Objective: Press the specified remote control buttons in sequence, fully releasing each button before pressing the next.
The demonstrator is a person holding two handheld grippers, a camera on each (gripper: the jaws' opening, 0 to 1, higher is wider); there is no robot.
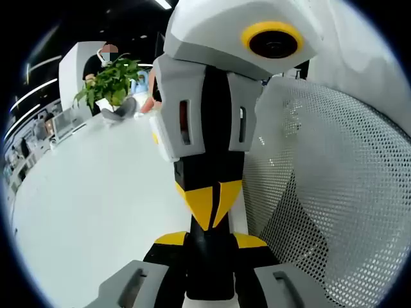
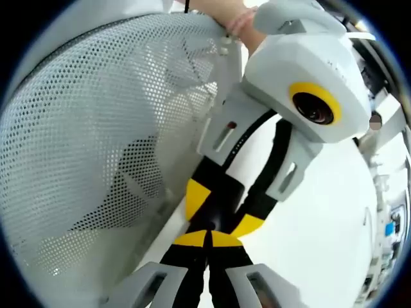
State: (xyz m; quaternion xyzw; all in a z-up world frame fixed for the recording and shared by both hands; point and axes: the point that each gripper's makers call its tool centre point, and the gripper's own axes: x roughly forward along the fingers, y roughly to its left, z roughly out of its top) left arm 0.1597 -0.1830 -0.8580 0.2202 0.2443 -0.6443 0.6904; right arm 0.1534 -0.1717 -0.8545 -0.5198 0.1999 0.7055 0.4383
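My two grippers meet tip to tip above a white table (image 1: 96, 212). In the left gripper view, the right gripper (image 1: 210, 221) comes down from the top, its yellow-marked jaws pressed together into a point. My left gripper (image 1: 210, 240) rises from below, and its yellow marks stand a little apart with black filling the gap between them. In the right gripper view, my right gripper (image 2: 207, 232) has its jaws closed against each other. The left gripper (image 2: 221, 215) slants in from the upper right and touches it. A hand (image 2: 236, 20) holds it at the top.
A white perforated mesh chair back (image 1: 334, 192) (image 2: 96, 141) stands close beside both grippers. A potted green plant (image 1: 112, 83) sits at the table's far end, with a person (image 1: 96, 64) behind it. Small items line the table edge (image 2: 385, 224).
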